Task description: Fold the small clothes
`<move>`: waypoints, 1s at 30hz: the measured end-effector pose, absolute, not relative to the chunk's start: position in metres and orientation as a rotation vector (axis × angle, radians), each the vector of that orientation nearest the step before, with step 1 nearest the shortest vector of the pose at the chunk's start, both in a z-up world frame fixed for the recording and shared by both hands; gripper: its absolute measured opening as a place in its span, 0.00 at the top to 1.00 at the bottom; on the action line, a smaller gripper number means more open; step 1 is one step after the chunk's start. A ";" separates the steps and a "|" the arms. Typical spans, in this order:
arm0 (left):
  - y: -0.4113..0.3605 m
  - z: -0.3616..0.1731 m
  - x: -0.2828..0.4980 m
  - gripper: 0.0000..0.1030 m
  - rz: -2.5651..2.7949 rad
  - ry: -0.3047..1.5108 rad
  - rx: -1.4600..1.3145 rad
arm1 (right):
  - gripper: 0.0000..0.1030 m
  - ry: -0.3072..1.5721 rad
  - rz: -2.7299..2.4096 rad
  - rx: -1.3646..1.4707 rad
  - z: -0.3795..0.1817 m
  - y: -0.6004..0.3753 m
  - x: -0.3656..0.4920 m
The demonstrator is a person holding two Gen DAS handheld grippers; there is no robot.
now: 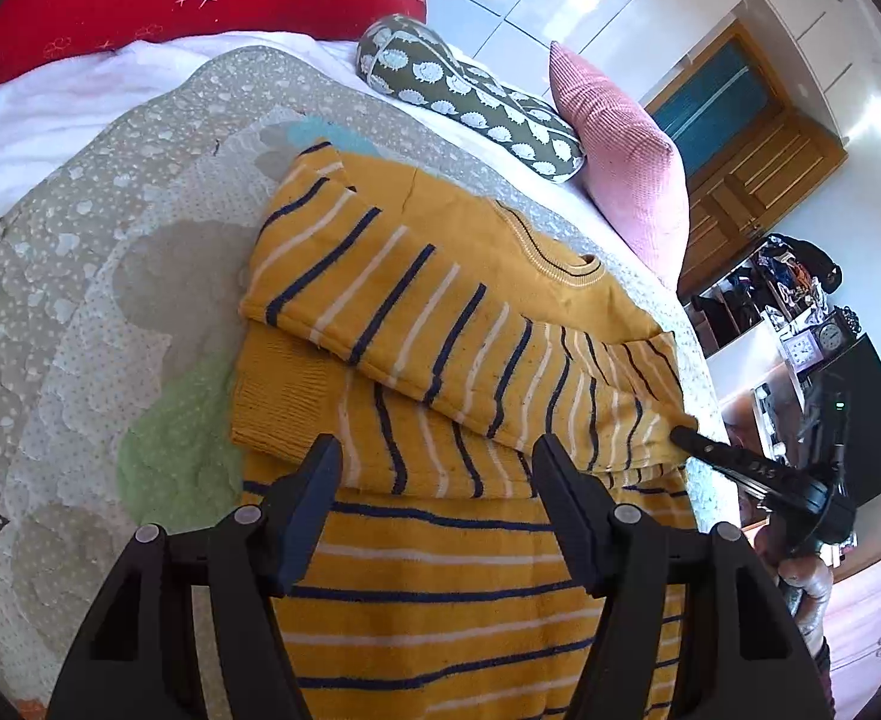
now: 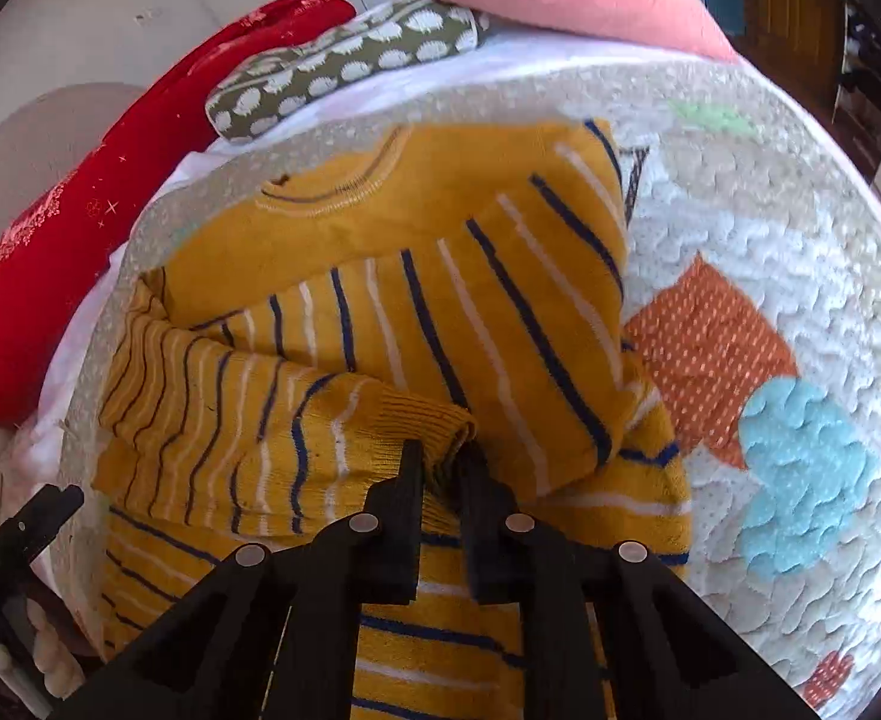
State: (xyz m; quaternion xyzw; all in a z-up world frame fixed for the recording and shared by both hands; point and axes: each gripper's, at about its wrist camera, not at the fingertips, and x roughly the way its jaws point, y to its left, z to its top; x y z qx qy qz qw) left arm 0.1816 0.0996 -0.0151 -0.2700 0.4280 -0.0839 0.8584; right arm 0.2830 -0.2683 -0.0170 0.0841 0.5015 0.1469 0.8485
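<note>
Right now two tongs are at work. The left gripper (image 1: 434, 462) has its jaws wide apart, with nothing between them; it hangs over the near part of the sweater (image 1: 458, 324). The right gripper (image 2: 443, 456) has its jaws almost together, and the ribbed cuff (image 2: 422, 420) of one sleeve is pinched between the tips.

One small sweater lies on the quilt (image 1: 80, 312). It is yellow with dark blue and white stripes. Both sleeves are folded across the body, and the round neck is on the far side.

Past the sweater there are three soft things: one pink pillow (image 1: 626, 156), one green cushion (image 1: 470, 90) with white spots, and one red blanket (image 1: 158, 0).

The left view shows the right gripper's black tips at the right edge of the sweater, plus a wooden door (image 1: 734, 144) and a messy shelf (image 1: 788, 294) far off. The right view does not show those clearly. It shows an orange patch (image 2: 710, 354) and a blue patch (image 2: 800, 474) on the quilt, to the right of the sweater, and part of the left gripper at the near left.
</note>
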 end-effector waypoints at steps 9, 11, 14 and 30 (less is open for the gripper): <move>0.101 -0.028 0.192 0.37 -0.128 0.924 -0.543 | 0.85 0.780 0.138 0.073 0.034 -0.294 0.293; 0.107 -0.031 0.191 0.37 -0.119 0.930 -0.551 | 0.82 0.913 0.075 0.049 0.003 -0.308 0.304; 0.117 -0.028 0.195 0.37 -0.092 0.931 -0.533 | 0.78 0.954 0.090 0.281 -0.019 -0.351 0.294; 0.115 -0.057 0.289 0.64 0.075 1.108 -0.305 | 0.63 0.899 0.183 0.401 -0.018 -0.354 0.294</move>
